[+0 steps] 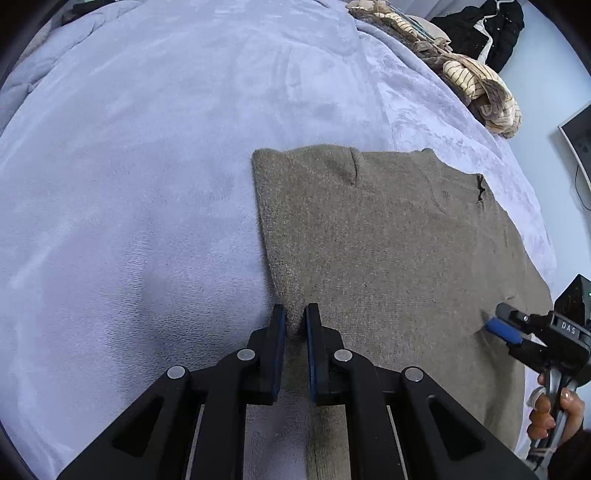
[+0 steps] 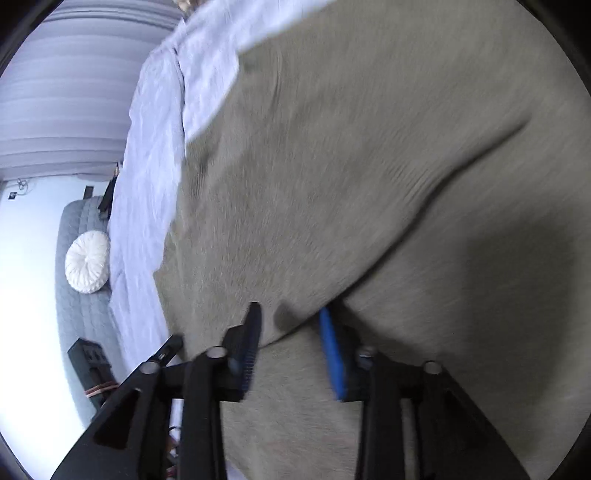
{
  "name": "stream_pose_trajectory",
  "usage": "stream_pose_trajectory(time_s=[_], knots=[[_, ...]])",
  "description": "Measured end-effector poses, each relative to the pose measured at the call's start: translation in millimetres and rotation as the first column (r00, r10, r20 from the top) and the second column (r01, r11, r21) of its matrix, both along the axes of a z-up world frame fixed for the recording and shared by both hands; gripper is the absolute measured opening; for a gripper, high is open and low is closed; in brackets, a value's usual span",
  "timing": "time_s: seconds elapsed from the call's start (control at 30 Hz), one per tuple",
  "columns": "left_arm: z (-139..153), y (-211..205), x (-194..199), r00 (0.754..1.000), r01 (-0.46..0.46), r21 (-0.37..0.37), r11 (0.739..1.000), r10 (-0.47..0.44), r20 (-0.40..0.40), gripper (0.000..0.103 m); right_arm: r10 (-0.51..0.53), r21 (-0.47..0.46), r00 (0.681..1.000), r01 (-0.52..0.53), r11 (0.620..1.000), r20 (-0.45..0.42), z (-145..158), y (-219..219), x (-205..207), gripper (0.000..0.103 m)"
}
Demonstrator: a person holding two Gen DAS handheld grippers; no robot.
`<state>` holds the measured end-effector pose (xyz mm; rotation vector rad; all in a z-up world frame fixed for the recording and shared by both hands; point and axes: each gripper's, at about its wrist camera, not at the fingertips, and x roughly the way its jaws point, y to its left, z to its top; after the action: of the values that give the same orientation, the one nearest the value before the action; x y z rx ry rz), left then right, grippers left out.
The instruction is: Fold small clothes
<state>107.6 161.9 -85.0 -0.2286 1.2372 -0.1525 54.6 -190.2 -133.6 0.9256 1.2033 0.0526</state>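
Left claw (image 1: 294,321) pinches the knit garment's (image 1: 388,258) near-left corner; right claw (image 2: 291,328), half open and empty, should bite the near edge squarely on the bed (image 1: 129,184).

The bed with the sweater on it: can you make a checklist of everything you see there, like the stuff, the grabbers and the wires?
Surface: lavender fleece blanket spread over the bed, softly rumpled.
Job's things: olive knit sweater lying mostly flat, its left edge folded.
Clutter: pile of striped and brown clothes at the far edge; black garment behind it.
Grippers: left gripper shut on the sweater's near left edge; right gripper open, with a fold of sweater between its pads. A hand holds its handle.
Cables: a thin dark cable hangs by the wall.
Surroundings: round white cushion on a grey quilted seat; pale striped curtain.
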Motion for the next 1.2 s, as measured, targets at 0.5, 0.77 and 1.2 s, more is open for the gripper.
stream_pose_trajectory(time_s=[0.5,0.77,1.2], knots=[[-28,-49,9,0.998,0.062,0.186,0.981,-0.059,-0.021,0.01,-0.143,-0.171,0.988,0.13,0.977,-0.061,1,-84,15,0.008],[-16,-48,6,0.998,0.052,0.202,0.978,-0.042,-0.051,0.011,-0.151,-0.186,0.985,0.134,0.973,-0.079,4,-93,0,0.008],[12,-100,-28,0.991,0.115,0.199,0.973,-0.097,-0.096,0.011,-0.184,-0.12,0.977,0.17,0.978,-0.111,20,-101,-76,0.024]])
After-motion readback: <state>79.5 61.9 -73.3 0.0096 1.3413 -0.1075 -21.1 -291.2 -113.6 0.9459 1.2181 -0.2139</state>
